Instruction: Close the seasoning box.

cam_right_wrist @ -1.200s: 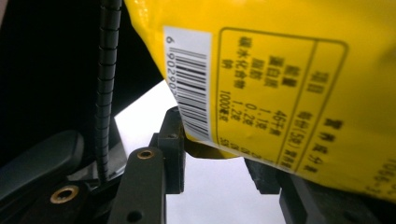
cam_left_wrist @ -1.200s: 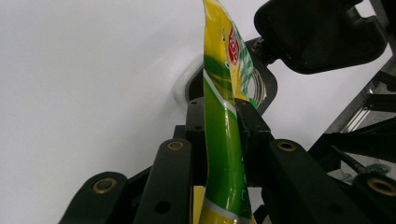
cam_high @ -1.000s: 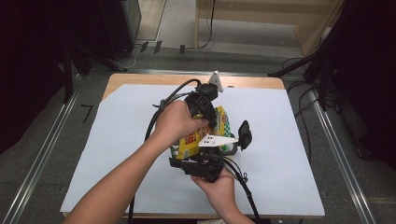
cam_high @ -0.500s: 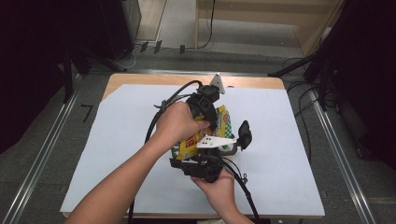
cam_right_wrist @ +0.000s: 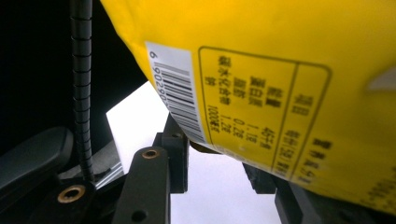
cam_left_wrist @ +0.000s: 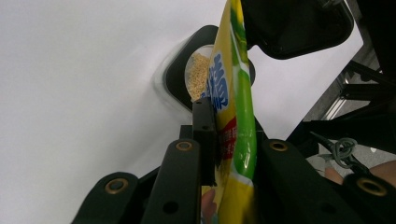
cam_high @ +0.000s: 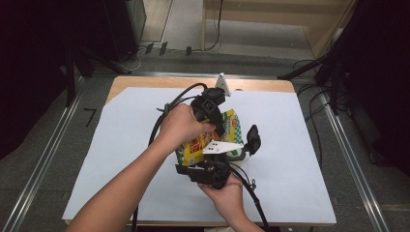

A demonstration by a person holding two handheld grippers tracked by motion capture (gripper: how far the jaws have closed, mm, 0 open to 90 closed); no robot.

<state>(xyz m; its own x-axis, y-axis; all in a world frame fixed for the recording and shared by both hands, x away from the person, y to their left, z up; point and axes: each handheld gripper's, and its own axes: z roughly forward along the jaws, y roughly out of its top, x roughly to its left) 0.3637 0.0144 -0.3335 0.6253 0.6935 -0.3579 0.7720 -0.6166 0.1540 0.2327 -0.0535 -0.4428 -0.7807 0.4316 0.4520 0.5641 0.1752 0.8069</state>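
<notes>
White paper sheet [cam_high: 121, 145] over a wooden table [cam_high: 145, 83], with dark floor and cables around it.

Nearest, at the bottom edge of the high view: right hand [cam_high: 227, 195], its forearm cut off, wrapped around the right tongs [cam_right_wrist: 219, 158]. Pointed away from the person, up under the lower end of a yellow packet [cam_high: 193, 150]. In the right gripper view, packet back with barcode and a printed table lying across both jaws. One pad against the packet's corner, the other tucked behind the foil. Cannot tell whether clenched or merely cradling.

Just beyond, left hand [cam_high: 181, 128] around the left tongs [cam_left_wrist: 229, 116], reaching down from above. Clenched on the packet's upper part, jaws just now closing tighter, foil pinched edge-on between the pads. Packet thus held off the sheet between the two tongs, mostly covered by hand and tool from above. Print too blurred to read.

Past the left tongs' tips, directly under the packet's far end: a small black-rimmed cup [cam_left_wrist: 198, 77] with pale grains inside, partly screened by foil. Beside it a black rounded piece [cam_high: 252, 139], hard to identify.
</notes>
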